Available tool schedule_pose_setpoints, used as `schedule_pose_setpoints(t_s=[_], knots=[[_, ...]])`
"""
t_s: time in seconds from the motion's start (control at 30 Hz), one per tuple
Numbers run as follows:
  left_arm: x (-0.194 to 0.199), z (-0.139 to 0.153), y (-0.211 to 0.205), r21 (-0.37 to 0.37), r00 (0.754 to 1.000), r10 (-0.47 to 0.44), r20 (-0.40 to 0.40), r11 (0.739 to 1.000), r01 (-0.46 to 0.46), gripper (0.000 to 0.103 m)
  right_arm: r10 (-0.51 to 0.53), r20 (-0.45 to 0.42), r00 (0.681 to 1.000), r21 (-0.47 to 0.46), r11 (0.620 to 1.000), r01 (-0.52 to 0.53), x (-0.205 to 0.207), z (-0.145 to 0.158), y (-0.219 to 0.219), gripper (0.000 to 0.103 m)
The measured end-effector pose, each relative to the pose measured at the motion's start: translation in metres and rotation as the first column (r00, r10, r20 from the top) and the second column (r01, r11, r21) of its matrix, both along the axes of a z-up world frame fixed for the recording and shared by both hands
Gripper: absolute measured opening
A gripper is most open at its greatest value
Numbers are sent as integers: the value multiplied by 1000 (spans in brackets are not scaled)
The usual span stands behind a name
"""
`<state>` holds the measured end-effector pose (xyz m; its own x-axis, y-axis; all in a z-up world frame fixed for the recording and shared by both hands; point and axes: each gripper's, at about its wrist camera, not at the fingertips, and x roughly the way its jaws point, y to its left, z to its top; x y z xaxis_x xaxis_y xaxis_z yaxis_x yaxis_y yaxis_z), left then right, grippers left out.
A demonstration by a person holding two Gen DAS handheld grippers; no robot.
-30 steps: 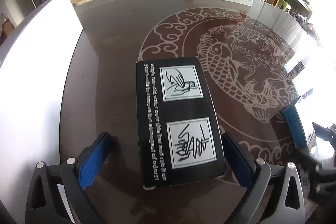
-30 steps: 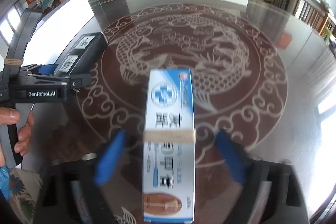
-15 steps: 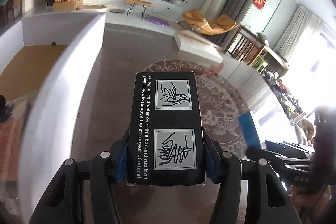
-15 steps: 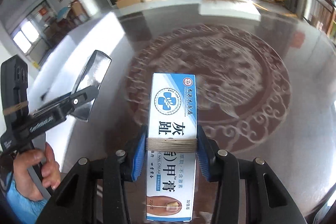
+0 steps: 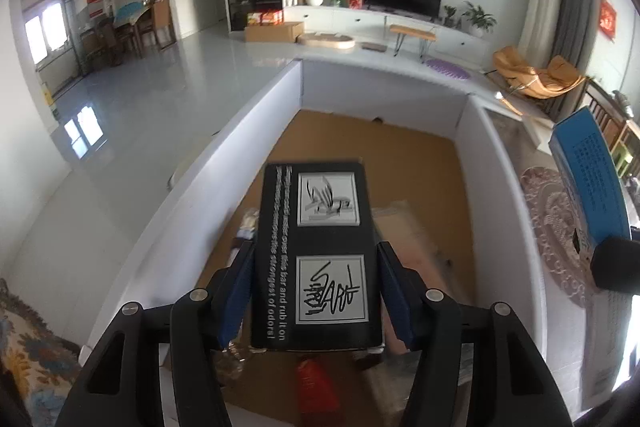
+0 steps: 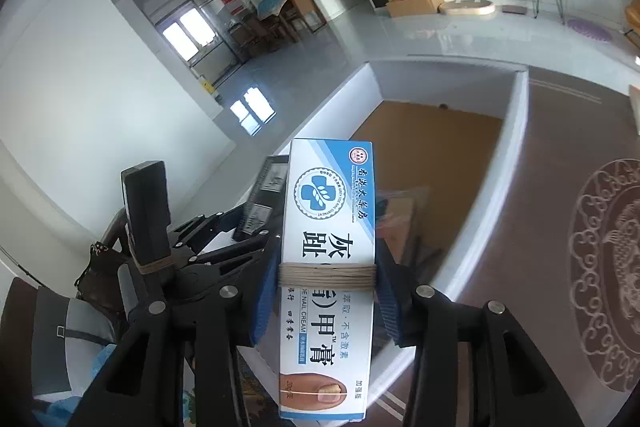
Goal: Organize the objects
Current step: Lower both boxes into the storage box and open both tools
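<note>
The black box [image 5: 318,259] is clamped between the left gripper's [image 5: 316,291] blue pads, held over the white-walled bin [image 5: 256,107], above a red packet [image 5: 316,383] and plastic bags. The right gripper [image 6: 326,301] clasps the blue-and-white box [image 6: 328,267] just beside it, over the bin's near wall.

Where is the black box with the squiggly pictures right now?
In the left wrist view, the black box sits clamped in the left hand-held gripper, held up over the white-walled bin. The blue box is off to its right.
</note>
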<state>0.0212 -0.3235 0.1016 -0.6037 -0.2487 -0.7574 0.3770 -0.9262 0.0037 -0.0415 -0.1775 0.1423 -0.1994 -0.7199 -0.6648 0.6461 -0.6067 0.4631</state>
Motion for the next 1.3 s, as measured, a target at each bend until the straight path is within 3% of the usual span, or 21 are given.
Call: schedule_pose_setpoints(t_s=[0.07, 0.17, 0.2, 0.27, 0.33, 0.47, 0.53, 0.7, 0.73, 0.83, 1.13, 1.3], knots=[[4, -10, -8, -4, 999, 18, 31, 1000, -17, 68, 24, 28, 999, 19, 1000, -24, 1, -19, -25, 68], [11, -12, -2, -49, 1000, 13, 29, 999, -12, 98, 25, 58, 998, 47, 998, -28, 1, -39, -36, 70], [12, -10, 2, -77, 1000, 9, 25, 997, -7, 103, 25, 53, 998, 54, 998, -28, 2, -40, -33, 70], [14, -7, 15, -126, 1000, -1, 26, 992, 4, 103, 9, 1, 1000, 89, 996, -9, 3, -37, -23, 79], [17, -1, 23, -129, 1000, -3, 21, 992, 6, 103, -16, -47, 999, 123, 992, 22, -3, -31, -13, 86], [34, 12, 30, -168, 996, 84, -11, 982, -84, 103, -45, -120, 992, 192, 979, 68, -12, -23, 10, 93], [42, 15, 34, -180, 992, 123, -33, 975, -127, 103, -40, -141, 989, 232, 970, 73, -10, -22, 12, 93], [57, 16, 25, -14, 989, 149, -23, 989, -150, 103, 1, -164, 986, 299, 953, 48, 0, -24, 8, 94], [58, 14, 24, -8, 988, 156, -13, 988, -156, 103, 13, -173, 985, 320, 946, 43, 1, -25, 5, 96], [58, 10, 20, -45, 980, 197, 29, 980, -195, 103, 32, -187, 982, 349, 936, 35, 6, -26, 0, 96], [61, 12, 16, -89, 975, 224, 7, 971, -223, 103, 45, -185, 982, 359, 933, 24, 8, -30, -11, 96], [62, 10, 15, -78, 973, 230, 0, 970, -229, 103, 47, -182, 982, 362, 932, 22, 9, -33, -12, 96]])
